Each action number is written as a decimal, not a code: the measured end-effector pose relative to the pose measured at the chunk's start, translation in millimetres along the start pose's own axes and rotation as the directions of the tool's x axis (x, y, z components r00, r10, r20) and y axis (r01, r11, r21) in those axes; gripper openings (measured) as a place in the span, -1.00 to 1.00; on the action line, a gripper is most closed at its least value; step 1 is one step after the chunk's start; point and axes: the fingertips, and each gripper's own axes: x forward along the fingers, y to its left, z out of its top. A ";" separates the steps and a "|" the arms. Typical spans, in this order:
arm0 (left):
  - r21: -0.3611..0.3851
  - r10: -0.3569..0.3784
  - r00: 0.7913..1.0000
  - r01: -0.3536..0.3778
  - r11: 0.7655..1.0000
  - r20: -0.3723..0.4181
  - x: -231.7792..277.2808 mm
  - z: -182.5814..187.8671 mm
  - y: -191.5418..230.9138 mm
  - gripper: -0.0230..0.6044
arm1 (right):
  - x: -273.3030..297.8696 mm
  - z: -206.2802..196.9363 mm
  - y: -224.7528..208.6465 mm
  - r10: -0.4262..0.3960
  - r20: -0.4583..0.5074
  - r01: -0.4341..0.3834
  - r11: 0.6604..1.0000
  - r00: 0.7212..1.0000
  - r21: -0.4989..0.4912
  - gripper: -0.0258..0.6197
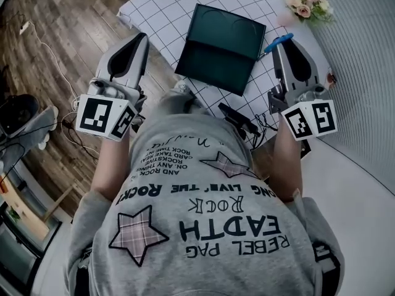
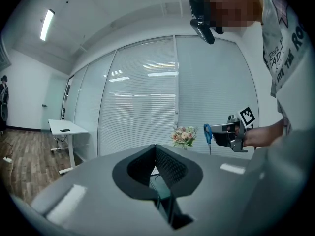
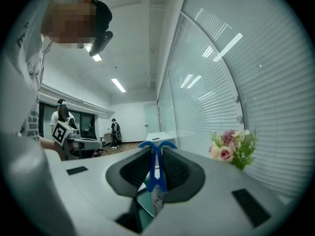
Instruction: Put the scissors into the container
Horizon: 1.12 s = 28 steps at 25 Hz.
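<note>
Right gripper (image 1: 281, 47) pinching the blue scissors (image 3: 156, 173) by the handles, held upper right beside the dark container (image 1: 222, 39), ready for dropping in.

**Plastic, cloth and wood on show**

The scissors (image 3: 153, 179) flash glossy blue plastic handles, bare metal at the pivot. The right gripper (image 3: 156, 150) is matt grey plastic with ribbed black pads (image 3: 175, 168). Container (image 1: 222, 42): smooth, dark, faintly glossy. Checked cloth covers the desk (image 1: 162, 10); the floor (image 1: 62, 54) is wood plank.
</note>
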 end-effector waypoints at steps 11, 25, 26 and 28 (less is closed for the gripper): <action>-0.027 0.028 1.000 -0.028 0.999 -0.010 -3.1 -8.1 6.7 -0.92 | 20.5 -16.7 18.4 0.070 -0.052 -0.070 0.998 0.996 0.002 -0.68; -0.042 0.042 0.999 -0.043 0.998 -0.019 -6.5 -17.2 13.7 -0.92 | 32.7 -36.7 28.4 0.092 -0.104 -0.094 0.996 0.990 -0.009 -0.68; -0.042 0.043 0.999 -0.043 0.998 -0.020 -6.6 -17.8 14.0 -0.92 | 33.5 -39.7 29.2 0.093 -0.110 -0.095 0.995 0.989 -0.010 -0.68; -0.044 0.045 0.999 -0.046 0.998 -0.021 -7.1 -18.2 14.8 -0.92 | 35.2 -46.0 30.7 0.095 -0.126 -0.098 0.995 0.987 -0.018 -0.68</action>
